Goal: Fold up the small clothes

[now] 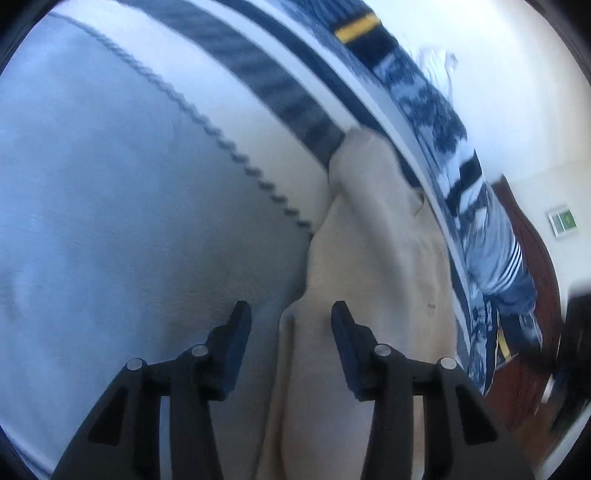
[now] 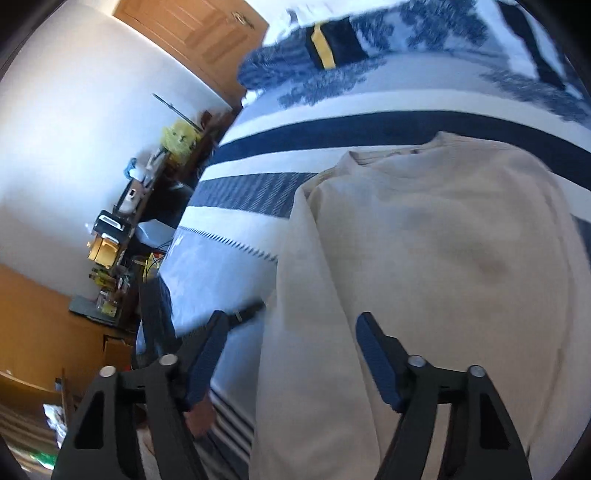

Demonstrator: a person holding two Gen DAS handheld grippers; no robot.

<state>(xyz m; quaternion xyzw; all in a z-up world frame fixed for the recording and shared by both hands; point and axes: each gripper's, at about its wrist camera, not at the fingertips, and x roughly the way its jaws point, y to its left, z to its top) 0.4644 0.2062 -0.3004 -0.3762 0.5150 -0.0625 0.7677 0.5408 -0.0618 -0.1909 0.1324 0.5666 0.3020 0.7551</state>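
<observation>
A cream sweater lies flat on the blue and white striped bedspread, neck toward the far side. In the left wrist view the sweater runs up the middle right, one sleeve edge toward me. My left gripper is open and empty, over the sweater's left edge. My right gripper is open and empty, above the sweater's left side near its sleeve. The other gripper's dark body shows at the bed's left edge.
A patterned navy and white blanket with a yellow stripe lies bunched along the bed's far side. A cluttered shelf, a wooden door and a white wall stand left of the bed. A dark wooden headboard is at right.
</observation>
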